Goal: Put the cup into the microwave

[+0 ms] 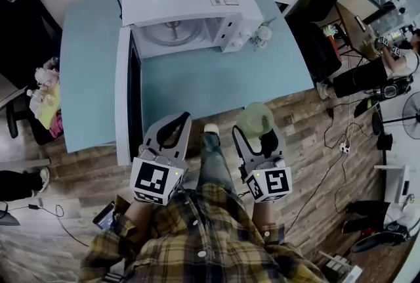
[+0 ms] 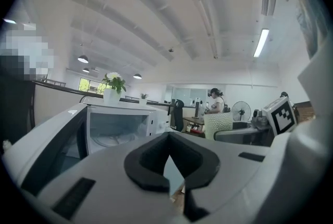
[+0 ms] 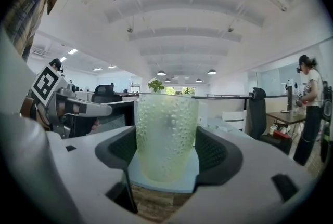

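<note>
Cup [image 3: 166, 134], pale green and pebbled, sits upright between the right gripper [image 3: 167, 154] jaws, which are clamped on its lower wall, above the near edge of the counter [image 1: 92, 78]. It looks light and empty, and that bumpy skin should resist slipping. I'd judge the walls thin, so a gentle squeeze low down suits it. The microwave [image 1: 190, 6] waits well apart, door [image 1: 123, 104] swung open. The left gripper [image 2: 169, 166] has its jaws together, holding nothing.

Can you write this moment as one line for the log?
right tool: shut on cup | left tool: shut, empty | microwave: open, cup not yet inside
</note>
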The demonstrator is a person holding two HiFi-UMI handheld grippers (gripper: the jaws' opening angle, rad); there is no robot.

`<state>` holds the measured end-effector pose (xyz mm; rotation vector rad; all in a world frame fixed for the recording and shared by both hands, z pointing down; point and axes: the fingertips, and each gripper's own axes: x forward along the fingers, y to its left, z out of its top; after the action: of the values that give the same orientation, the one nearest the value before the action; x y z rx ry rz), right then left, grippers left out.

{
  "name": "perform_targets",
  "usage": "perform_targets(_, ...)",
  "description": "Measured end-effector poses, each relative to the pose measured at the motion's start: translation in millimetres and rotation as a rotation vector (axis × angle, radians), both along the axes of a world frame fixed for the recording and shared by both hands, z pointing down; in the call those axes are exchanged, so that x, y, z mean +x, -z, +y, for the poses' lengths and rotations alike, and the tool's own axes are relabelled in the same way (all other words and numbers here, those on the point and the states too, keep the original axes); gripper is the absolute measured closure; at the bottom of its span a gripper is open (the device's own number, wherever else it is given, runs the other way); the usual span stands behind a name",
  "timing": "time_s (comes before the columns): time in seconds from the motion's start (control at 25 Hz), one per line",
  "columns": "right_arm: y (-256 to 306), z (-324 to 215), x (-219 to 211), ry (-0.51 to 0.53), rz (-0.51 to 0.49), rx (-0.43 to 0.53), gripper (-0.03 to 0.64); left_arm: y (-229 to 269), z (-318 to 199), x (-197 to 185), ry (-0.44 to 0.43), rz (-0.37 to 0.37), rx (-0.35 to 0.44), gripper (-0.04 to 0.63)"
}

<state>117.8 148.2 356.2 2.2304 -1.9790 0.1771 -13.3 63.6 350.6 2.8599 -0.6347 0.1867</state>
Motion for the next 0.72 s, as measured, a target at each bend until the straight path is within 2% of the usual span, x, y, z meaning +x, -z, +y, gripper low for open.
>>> perform_targets(0.16,-1,-45,17,0.123,0.007,-0.004,0.275,-1,-20,10,0.106,0.016,-0.015,0.604)
perform_targets(0.36,-4,-112,30,0.283,-0.008,-0.004,0.275,-1,-52,19,0.243,-0.002,-0.023,0.605)
perform_targets(0.72,9,-198,43,0.517,-0.018,0.045,0.275,11,-113,31,0.471,-0.023,0.021,0.605)
